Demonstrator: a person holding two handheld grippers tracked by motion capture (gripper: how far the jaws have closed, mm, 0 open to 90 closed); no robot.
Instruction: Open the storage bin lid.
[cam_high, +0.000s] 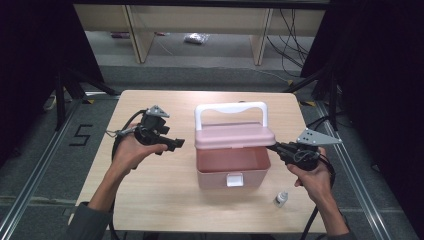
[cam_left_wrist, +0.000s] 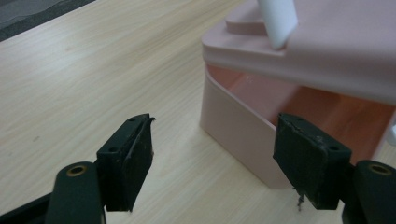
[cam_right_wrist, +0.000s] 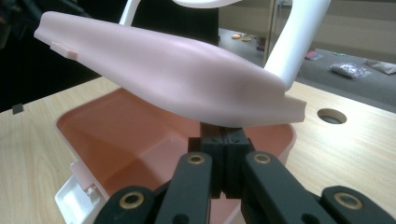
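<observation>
Pale wooden table (cam_high: 150, 200) carries a pink storage box (cam_high: 233, 172) at its middle. Right gripper (cam_high: 272, 146), jaws closed together, props its lid (cam_high: 235, 135) from underneath; left gripper (cam_high: 178, 144) hovers wide open, empty, beside the box.

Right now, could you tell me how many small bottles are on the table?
1: a small bottle stands on the table at the pink box's front right, near the right gripper. Others may be hidden behind the box.

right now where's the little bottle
In the high view the little bottle lies on the table at front right, beside the pink box, below the right gripper.
</observation>
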